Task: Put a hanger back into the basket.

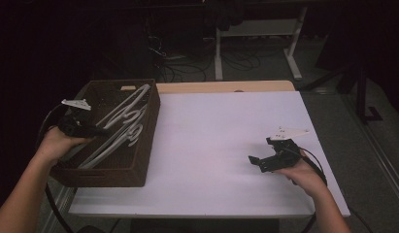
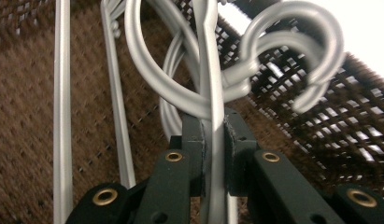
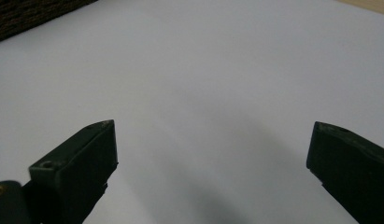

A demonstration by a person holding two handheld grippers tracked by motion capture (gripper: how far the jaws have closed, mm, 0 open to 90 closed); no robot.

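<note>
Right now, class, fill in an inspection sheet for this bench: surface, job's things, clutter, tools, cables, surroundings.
Surface: white table top, bare in the middle.
Job's things: white plastic hangers piled in a brown woven basket at the table's left edge.
Clutter: nothing seen.
Tools: left tool shut on one hanger's bar; right tool open above the table top, holding nothing.
Cables: one trailing from each tool; more on the floor behind.
Surroundings: dark room, white desk legs beyond.
</note>
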